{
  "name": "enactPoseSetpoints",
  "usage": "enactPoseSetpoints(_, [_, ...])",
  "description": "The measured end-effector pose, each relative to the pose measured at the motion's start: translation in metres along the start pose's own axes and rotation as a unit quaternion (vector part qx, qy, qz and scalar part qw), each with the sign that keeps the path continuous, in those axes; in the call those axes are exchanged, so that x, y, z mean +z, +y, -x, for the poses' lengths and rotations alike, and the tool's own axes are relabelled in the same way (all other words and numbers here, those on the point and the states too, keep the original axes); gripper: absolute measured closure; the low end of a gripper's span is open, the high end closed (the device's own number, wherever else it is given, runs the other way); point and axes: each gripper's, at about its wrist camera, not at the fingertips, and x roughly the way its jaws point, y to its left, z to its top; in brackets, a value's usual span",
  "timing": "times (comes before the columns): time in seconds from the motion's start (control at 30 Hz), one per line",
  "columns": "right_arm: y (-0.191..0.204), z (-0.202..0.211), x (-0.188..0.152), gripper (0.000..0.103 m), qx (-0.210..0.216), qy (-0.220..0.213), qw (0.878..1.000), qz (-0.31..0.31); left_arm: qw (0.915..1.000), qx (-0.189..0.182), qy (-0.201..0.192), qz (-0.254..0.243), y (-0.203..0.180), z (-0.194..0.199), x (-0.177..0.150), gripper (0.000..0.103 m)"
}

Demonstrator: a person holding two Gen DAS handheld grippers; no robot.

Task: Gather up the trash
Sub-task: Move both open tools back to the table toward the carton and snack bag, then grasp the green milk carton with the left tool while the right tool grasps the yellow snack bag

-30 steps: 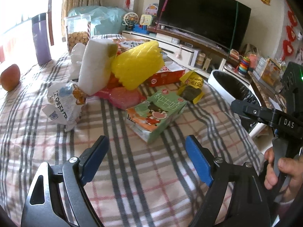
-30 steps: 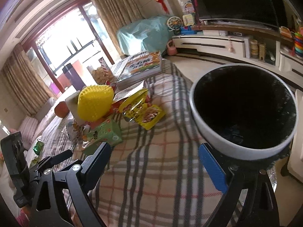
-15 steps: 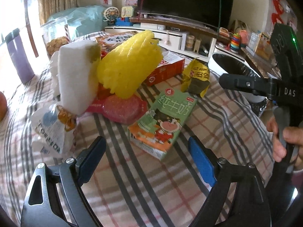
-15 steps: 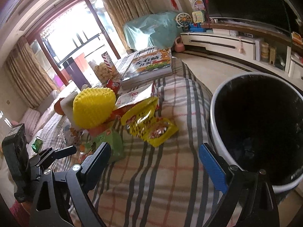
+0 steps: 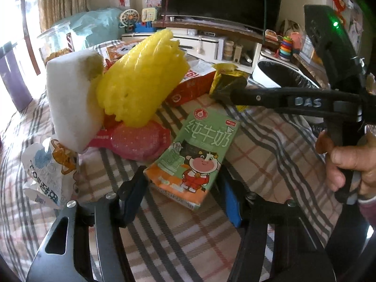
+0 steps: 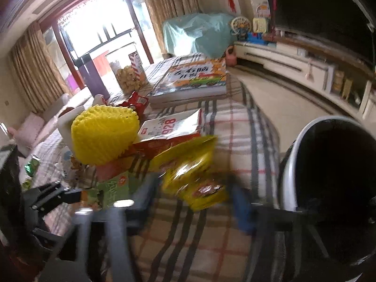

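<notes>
- Left gripper (image 5: 182,189) is straddling the near end of the green milk carton (image 5: 196,155), which lies flat on the plaid counter (image 5: 270,145). Jaws have just been closing and sit roughly half open, one on each side of the carton. Can't swear the pads are pressing yet; the blue one at 3 o'clock looks a hair off the edge.
- Makes sense to come in from the short end: I'd guess the carton is light and stiff, so a squeeze across its width should lift it clean.
- Right gripper (image 6: 192,199) is over the yellow snack bag (image 6: 197,176). Its jaws have also just been closing, fairly narrow now, with the bag between them. That view is smeared with blur, so whether it really has the bag I can't tell.
- Bin (image 6: 329,176) with its black liner sits at 3 o'clock of the right gripper, just off the counter edge, so the bag probably has a short trip.
- Rest of the pile is at 11 o'clock from the carton: yellow foam net (image 5: 141,84), white foam block (image 5: 70,98), red wrapper (image 5: 138,141), all leaning on each other. Pulling the carton might nudge the wrapper, since it touches it.
</notes>
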Motion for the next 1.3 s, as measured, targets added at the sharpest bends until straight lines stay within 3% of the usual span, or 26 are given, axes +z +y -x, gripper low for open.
enactPoseSetpoints(0.07, [-0.002,-0.001,-0.002,0.084,-0.003,0.004,1.0,-0.003,1.0,-0.001,-0.008,0.005,-0.001,0.005,-0.002,0.045])
enactPoseSetpoints(0.3, [-0.005,0.018,-0.013,0.095,0.016,-0.014,0.999,-0.025,0.999,0.002,-0.019,0.04,-0.005,0.019,-0.014,0.045])
enactPoseSetpoints(0.43, [-0.006,0.023,-0.015,0.082,0.021,-0.014,0.999,-0.033,0.998,0.01,-0.03,0.055,-0.005,0.029,-0.022,0.045])
enactPoseSetpoints(0.53, [-0.001,0.025,-0.013,0.054,0.01,-0.023,0.999,-0.025,0.9972,0.011,-0.034,0.065,-0.002,0.034,-0.026,0.045])
enactPoseSetpoints(0.83, [0.006,-0.004,-0.001,0.048,-0.009,-0.01,1.0,0.003,0.9982,0.003,-0.018,0.058,-0.005,0.028,-0.026,0.044])
enactPoseSetpoints(1.0, [0.004,-0.005,-0.003,0.058,0.0,-0.01,1.0,0.0,0.9981,0.0,-0.021,0.057,-0.005,0.026,-0.025,0.045])
enactPoseSetpoints(1.07, [0.003,0.003,-0.005,0.071,0.003,-0.016,1.0,-0.002,0.998,0.002,-0.025,0.058,-0.004,0.027,-0.025,0.045])
enactPoseSetpoints(1.13, [0.003,0.009,-0.007,0.072,0.006,-0.019,1.0,-0.006,0.9978,0.007,-0.03,0.058,-0.005,0.029,-0.026,0.046])
enactPoseSetpoints(1.2, [0.001,0.018,-0.01,0.096,0.006,-0.025,1.0,-0.009,0.9975,0.01,-0.034,0.06,-0.007,0.032,-0.027,0.046])
enactPoseSetpoints(1.23, [0.001,0.02,-0.011,0.101,0.008,-0.024,1.0,-0.011,0.9972,0.01,-0.038,0.063,-0.007,0.034,-0.027,0.046])
enactPoseSetpoints(1.3, [-0.001,0.027,-0.015,0.101,0.012,-0.026,0.999,-0.017,0.997,0.01,-0.042,0.064,-0.007,0.037,-0.028,0.046])
